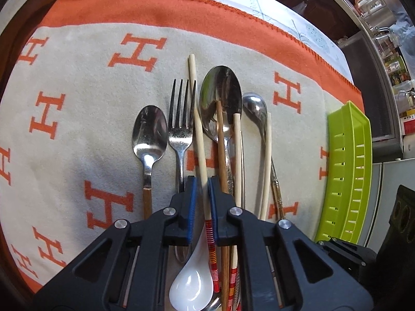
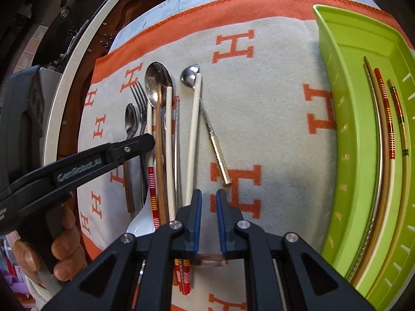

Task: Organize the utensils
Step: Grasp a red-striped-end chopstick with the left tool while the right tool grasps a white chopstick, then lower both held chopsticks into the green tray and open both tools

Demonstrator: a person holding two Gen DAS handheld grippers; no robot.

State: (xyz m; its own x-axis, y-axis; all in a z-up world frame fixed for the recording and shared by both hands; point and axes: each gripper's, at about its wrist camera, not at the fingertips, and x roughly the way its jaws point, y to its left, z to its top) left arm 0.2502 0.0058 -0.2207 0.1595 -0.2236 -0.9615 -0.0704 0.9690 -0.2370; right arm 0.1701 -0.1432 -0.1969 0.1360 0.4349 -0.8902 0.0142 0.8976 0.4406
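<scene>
Left gripper [image 1: 201, 197], low in frame, pinches the pale chopstick with red-striped handle [image 1: 199, 140], singling it out for the lime-green slotted plastic tray [image 2: 345, 140]; right gripper [image 2: 208, 204] waits nearly closed, empty.

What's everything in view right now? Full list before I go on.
Fleece blanket: one, beige with orange H letters and an orange border, under everything.
Slotted plastic tray: one, lime green, at the blanket's right edge.
Tray chopsticks: at least four, brown, silver and patterned, inside the tray.
Steel spoons: three, silver, one wooden-handled, on the blanket.
Steel fork: one, silver, between two spoons.
Ceramic soup spoon: one, white, at the near end.
Cream chopsticks: three, some with red-striped ends, among the spoons.
Brown wooden chopstick: one, across the largest spoon.
Left gripper: closed on one of the cream chopsticks.
Right gripper: nearly shut, empty.
Hand: holding the left gripper's handle.
</scene>
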